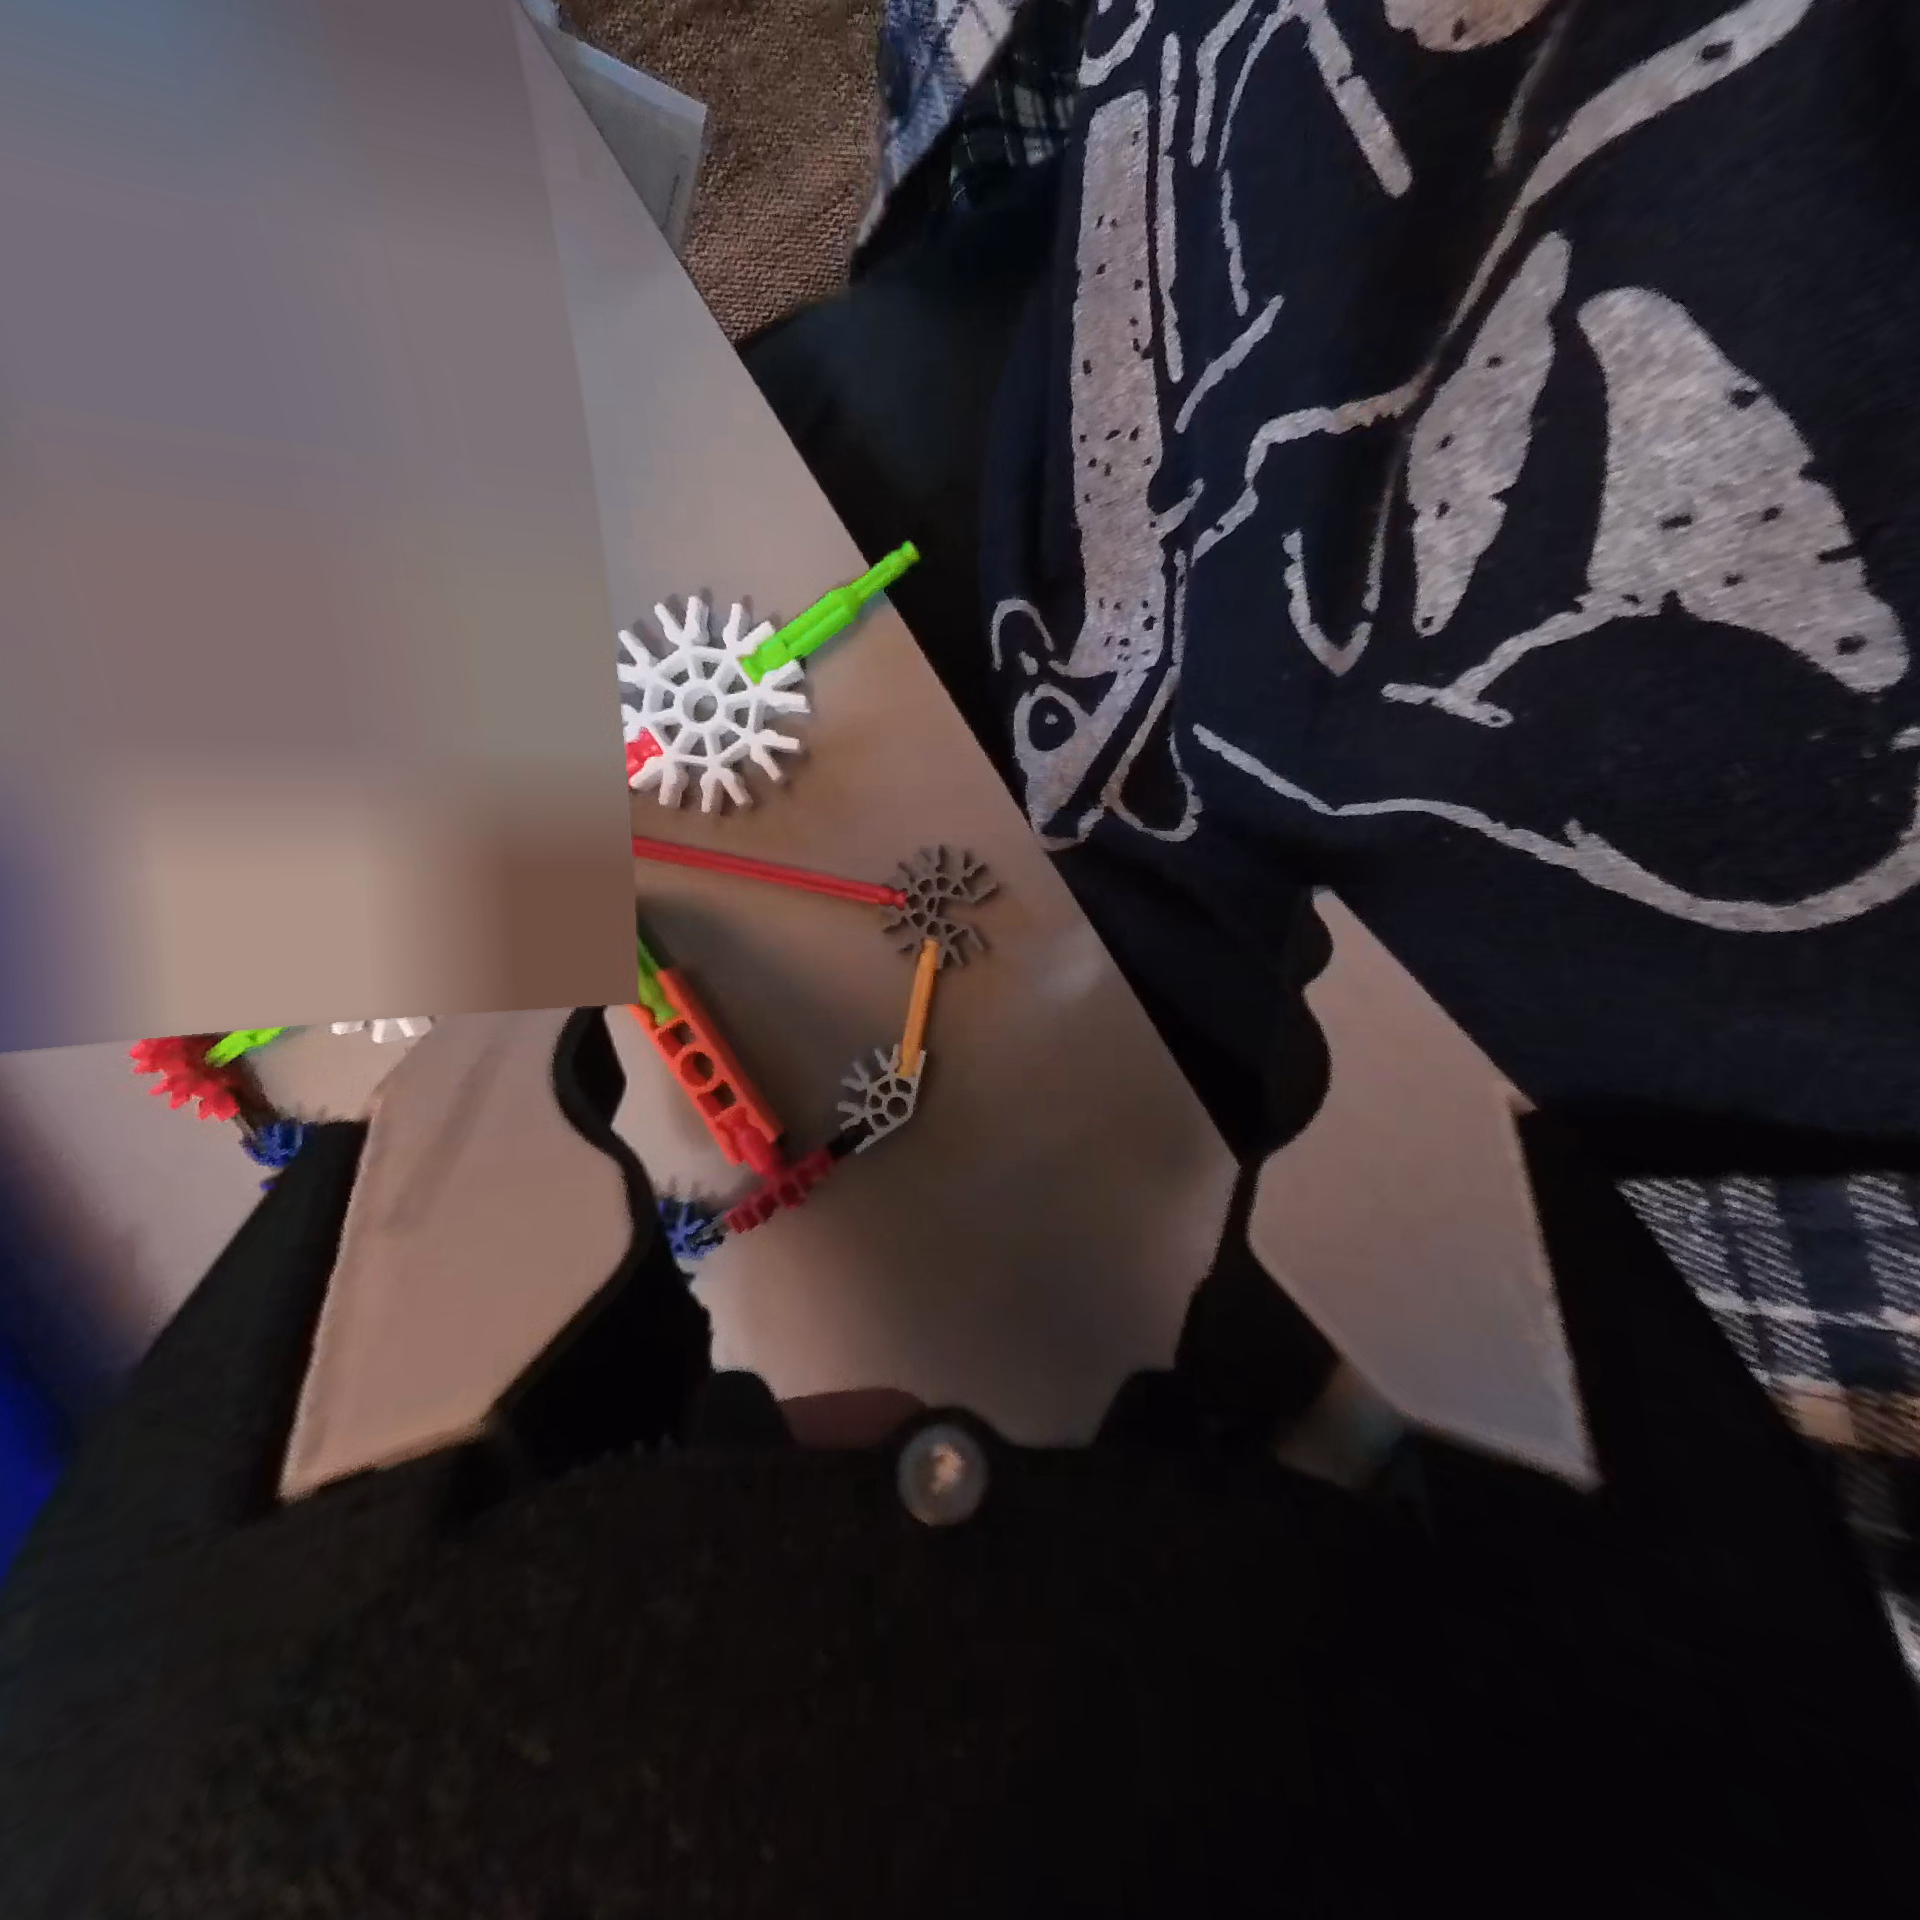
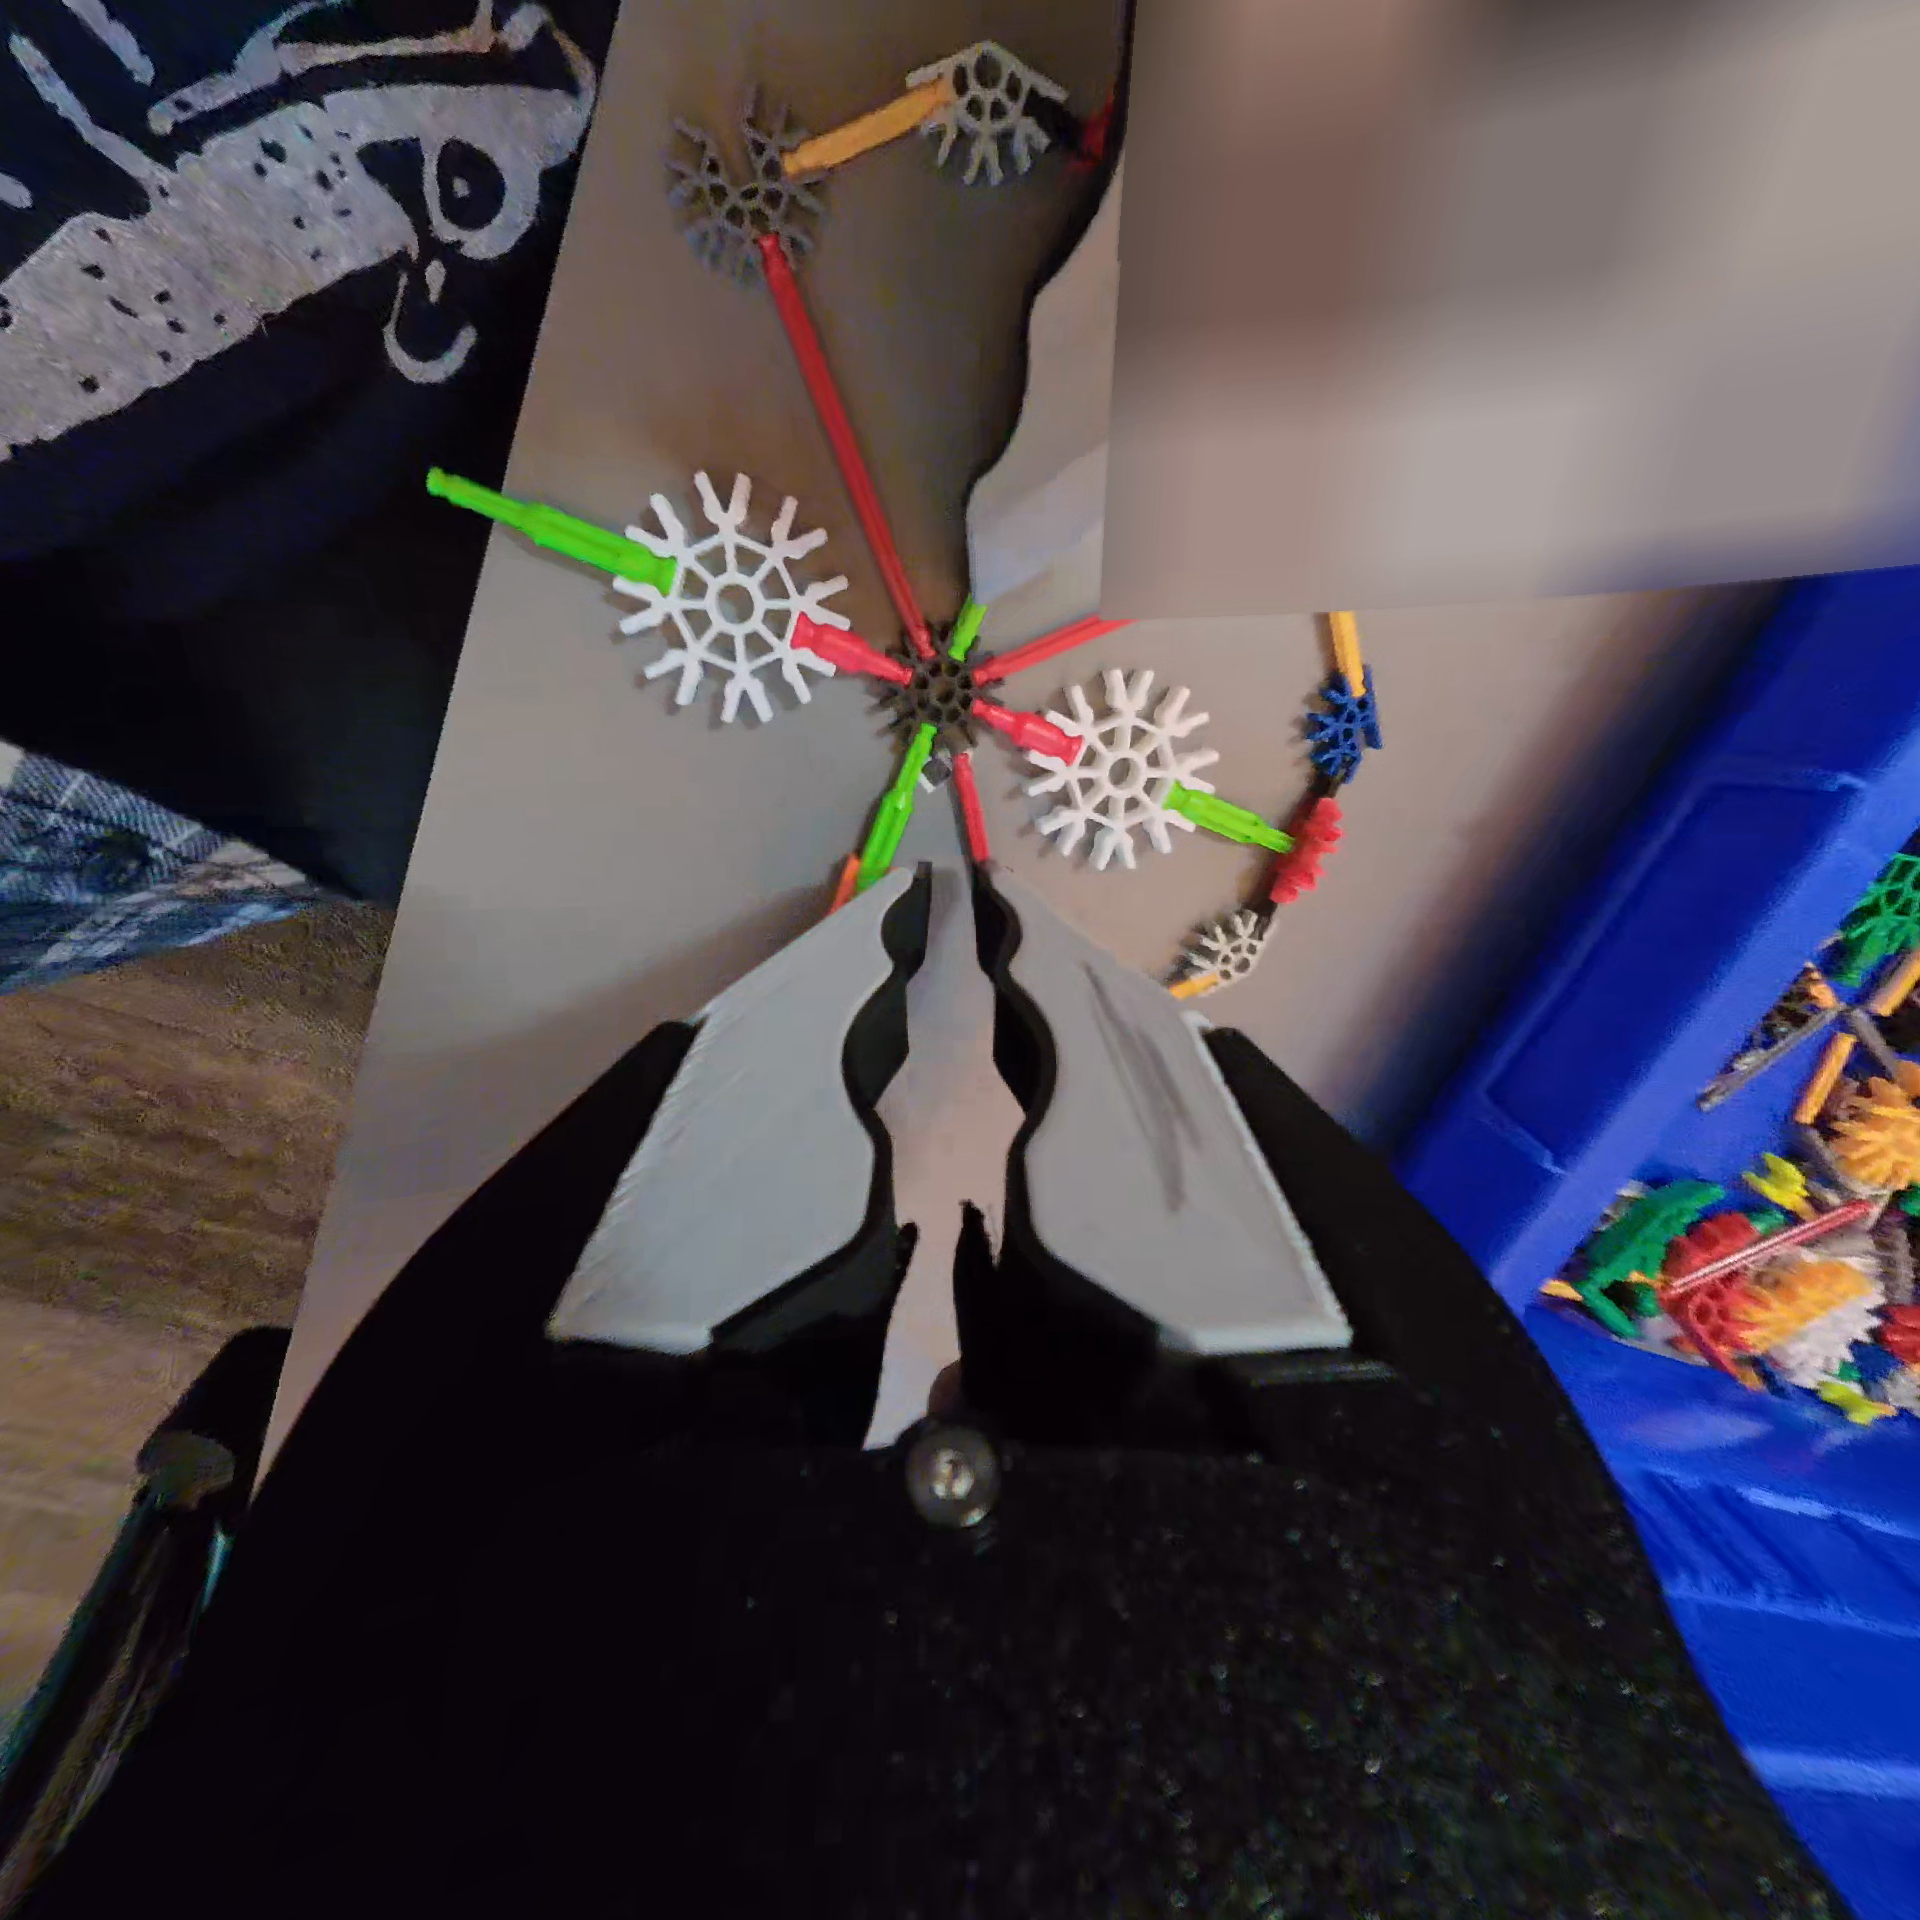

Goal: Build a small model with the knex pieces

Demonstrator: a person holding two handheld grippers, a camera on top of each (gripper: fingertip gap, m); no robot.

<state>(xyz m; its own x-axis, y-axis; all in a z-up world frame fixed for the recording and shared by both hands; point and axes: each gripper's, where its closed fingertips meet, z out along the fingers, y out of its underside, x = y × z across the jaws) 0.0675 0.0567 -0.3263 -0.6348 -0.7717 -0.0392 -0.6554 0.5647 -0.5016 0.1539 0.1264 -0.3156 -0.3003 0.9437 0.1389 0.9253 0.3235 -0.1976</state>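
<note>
Red, green and white plastic all over the table (image 2: 623, 935) now: a spoked toy frame lies flat on it, and every spoke runs into one dark hub (image 2: 940, 681) in the middle. To the hub's left sits a white snowflake wheel (image 2: 732, 603). A second white wheel (image 2: 1122, 774) sits to its right, each joined to the hub by a short stub.

The right hand-held gripper (image 2: 951, 883) is right in close. Its fingers are drawn nearly together, with only a sliver of gap at the tips. The short red rod (image 2: 969, 805) coming off the near side of the hub ends exactly at the right fingertip. Whether it is truly pinched I cannot tell. The tips point almost straight along that rod, and a green rod (image 2: 899, 800) lies just to their left, very near.

Over on the far side, the left hand-held gripper (image 1: 935, 1195) hangs with its fingers spread wide, holding nothing. Below its gap lie an orange strip (image 1: 707, 1081), a pale grey connector (image 1: 883, 1096) and a red connector (image 1: 784, 1195), all part of the frame's outer ring.

A blue bin (image 2: 1662, 935) heaped with loose pieces stands at the right, and a person in a dark printed shirt (image 1: 1455, 520) is close against the table edge.
</note>
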